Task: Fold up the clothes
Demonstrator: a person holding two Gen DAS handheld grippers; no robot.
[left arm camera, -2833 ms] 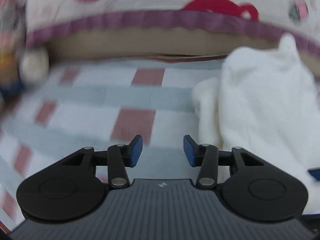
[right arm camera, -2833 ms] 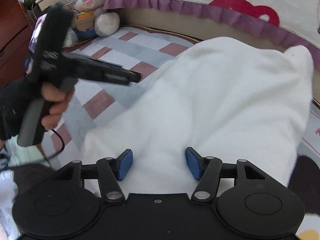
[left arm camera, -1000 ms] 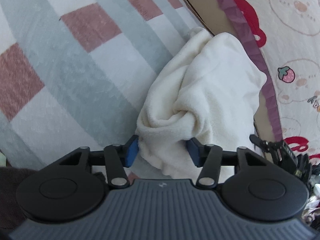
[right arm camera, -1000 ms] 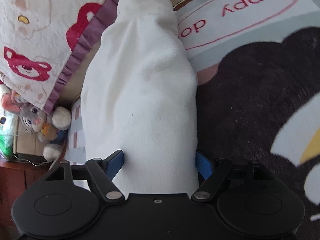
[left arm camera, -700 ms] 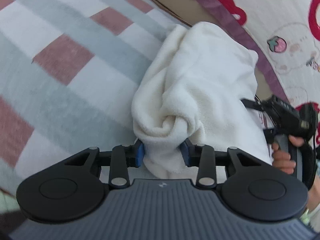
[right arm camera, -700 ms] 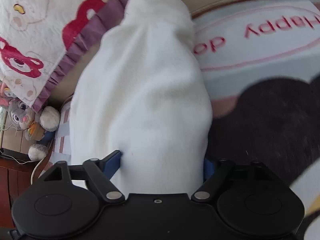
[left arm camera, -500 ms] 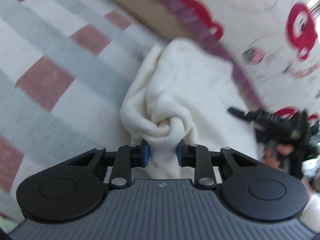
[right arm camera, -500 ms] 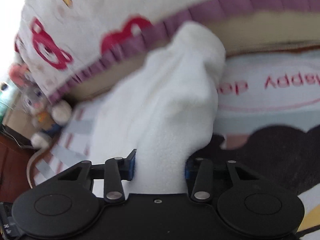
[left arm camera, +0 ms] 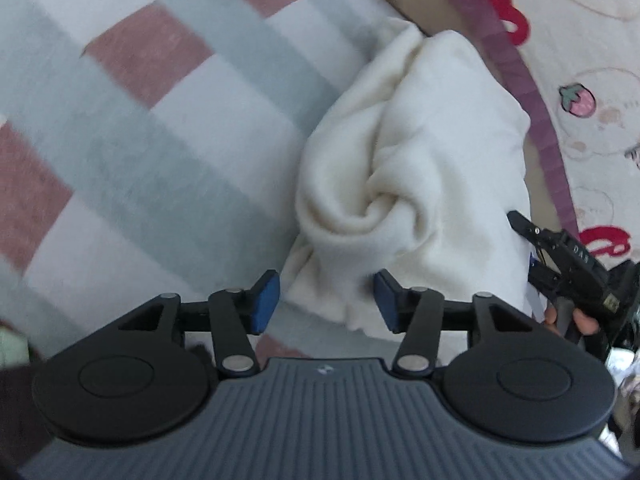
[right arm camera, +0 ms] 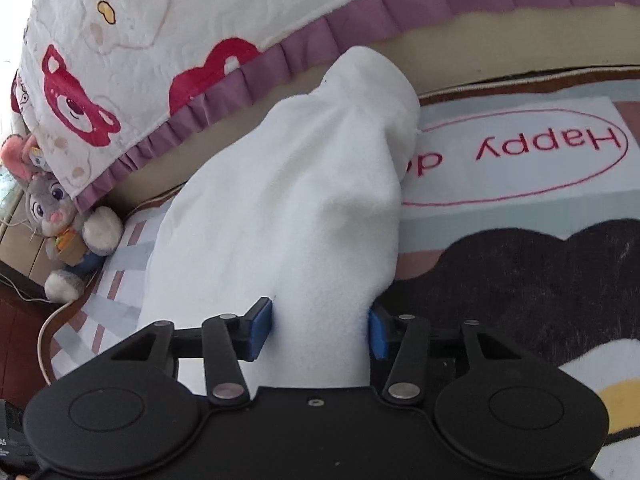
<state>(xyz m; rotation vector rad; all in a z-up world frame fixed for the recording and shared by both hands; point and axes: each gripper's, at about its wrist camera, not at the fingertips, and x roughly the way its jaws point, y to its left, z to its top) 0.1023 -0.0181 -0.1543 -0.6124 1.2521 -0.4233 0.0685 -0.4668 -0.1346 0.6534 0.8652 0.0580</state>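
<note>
Fleece [right arm camera: 288,216] (white) sits between both spread tongs, left [left arm camera: 326,300] and right [right arm camera: 320,330], over rug [left arm camera: 120,128].

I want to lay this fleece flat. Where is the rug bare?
Bare checked rug lies left of the white fleece garment, and the "Happy" rug panel lies right of it. It is crowded by the ruffled bedspread and plush rabbit.

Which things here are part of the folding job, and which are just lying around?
Part of the job:
white garment
left gripper
right gripper

Lying about:
plush rabbit
checked rug
"Happy" mat
bear bedspread
</note>
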